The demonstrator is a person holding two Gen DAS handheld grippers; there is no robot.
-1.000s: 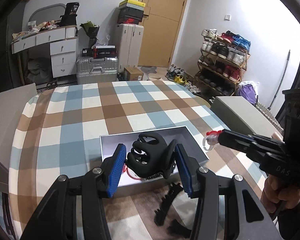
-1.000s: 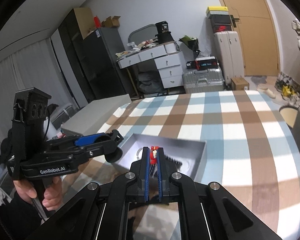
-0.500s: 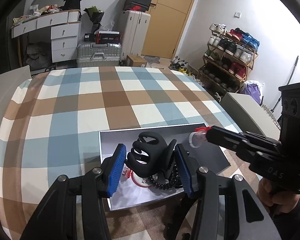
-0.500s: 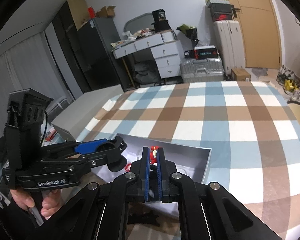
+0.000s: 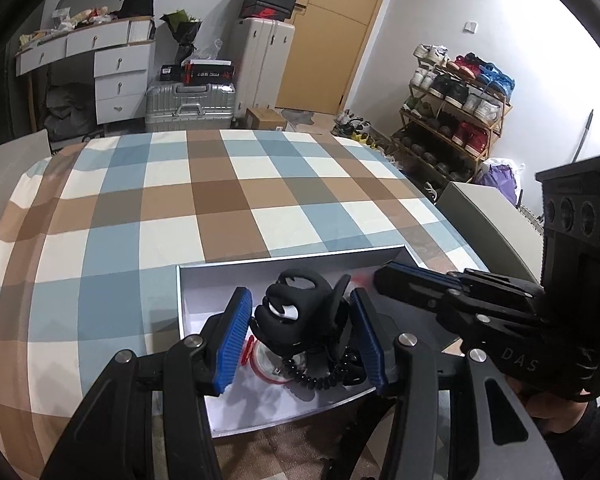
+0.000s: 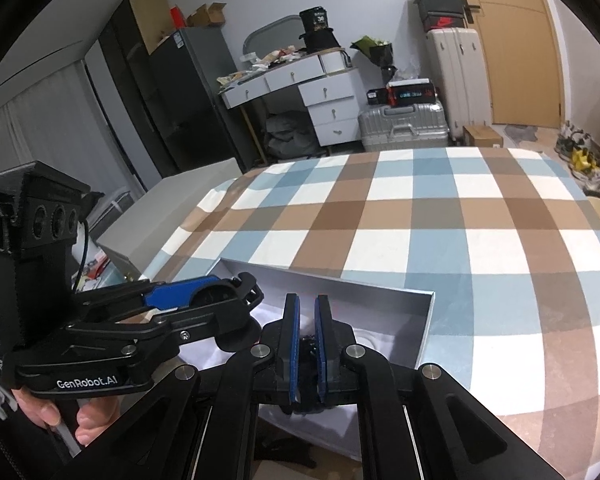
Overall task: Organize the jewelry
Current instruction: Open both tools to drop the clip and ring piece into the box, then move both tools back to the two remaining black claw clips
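Note:
A grey open box (image 5: 204,280) lies on the checked cloth, also in the right wrist view (image 6: 426,316). My left gripper (image 5: 300,324) is shut on a black hair claw clip (image 5: 296,312) and holds it over the box. Under it lie a black bead bracelet (image 5: 304,378) and a red ring-shaped piece (image 5: 249,354). My right gripper (image 6: 305,312) hangs over the box's right part, also in the left wrist view (image 5: 384,280). Its jaws stand slightly apart with nothing visible between them. A blurred red spot (image 5: 360,280) shows at its tip.
The checked cloth (image 5: 228,200) covers the table. A grey lid or box (image 5: 488,220) lies off the right edge and another grey box (image 6: 168,208) off the left. A black comb-like item (image 6: 284,458) lies in front of the box. Furniture and suitcases stand behind.
Both grippers moved over the box. The small red and white piece that my right gripper held is no longer between its jaws, which have parted a little.

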